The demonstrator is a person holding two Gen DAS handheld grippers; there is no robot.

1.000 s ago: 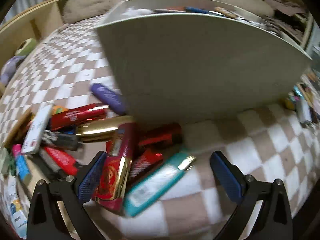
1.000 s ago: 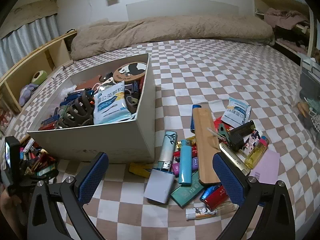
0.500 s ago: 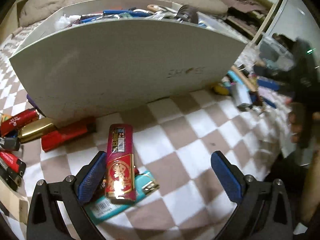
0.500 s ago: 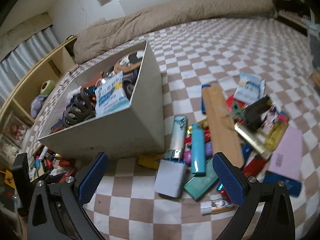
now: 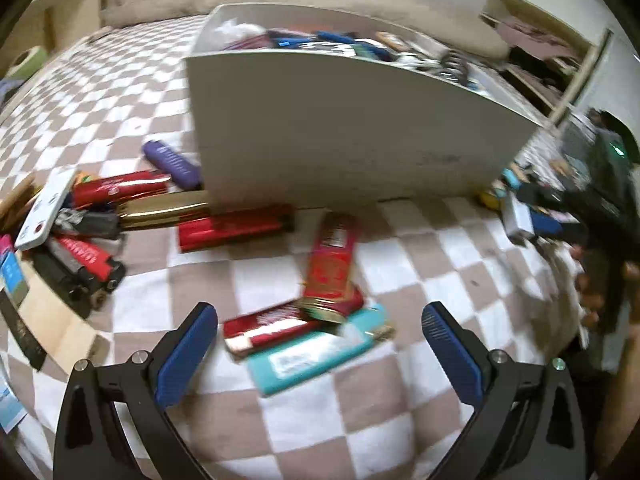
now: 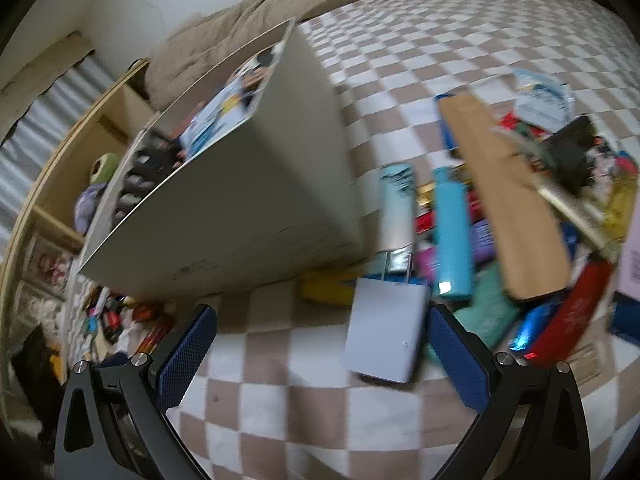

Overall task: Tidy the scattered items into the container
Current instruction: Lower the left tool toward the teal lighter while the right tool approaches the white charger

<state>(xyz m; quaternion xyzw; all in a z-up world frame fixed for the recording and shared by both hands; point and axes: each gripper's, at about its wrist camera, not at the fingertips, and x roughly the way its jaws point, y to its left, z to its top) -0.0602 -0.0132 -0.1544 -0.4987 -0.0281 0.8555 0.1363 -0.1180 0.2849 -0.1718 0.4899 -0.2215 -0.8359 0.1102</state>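
Red lighter (image 5: 331, 264) shifted fwd; left gripper (image 5: 320, 336) open, empty.

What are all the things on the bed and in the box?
Big cardboard box: one, pale grey, on the bed, full of small items.
Checked bed cover: one, brown and white, under everything.
Teal rectangular lighter: one, nearest the left gripper.
Red and gold lighters: two, overlapping the teal one.
Purple lighter: one, beside the box.
Flat white rectangular case: one, white, near the right gripper.
Long wooden board: one, tan, across the right-hand pile.
Left gripper: open, empty.
Right gripper: open, empty.
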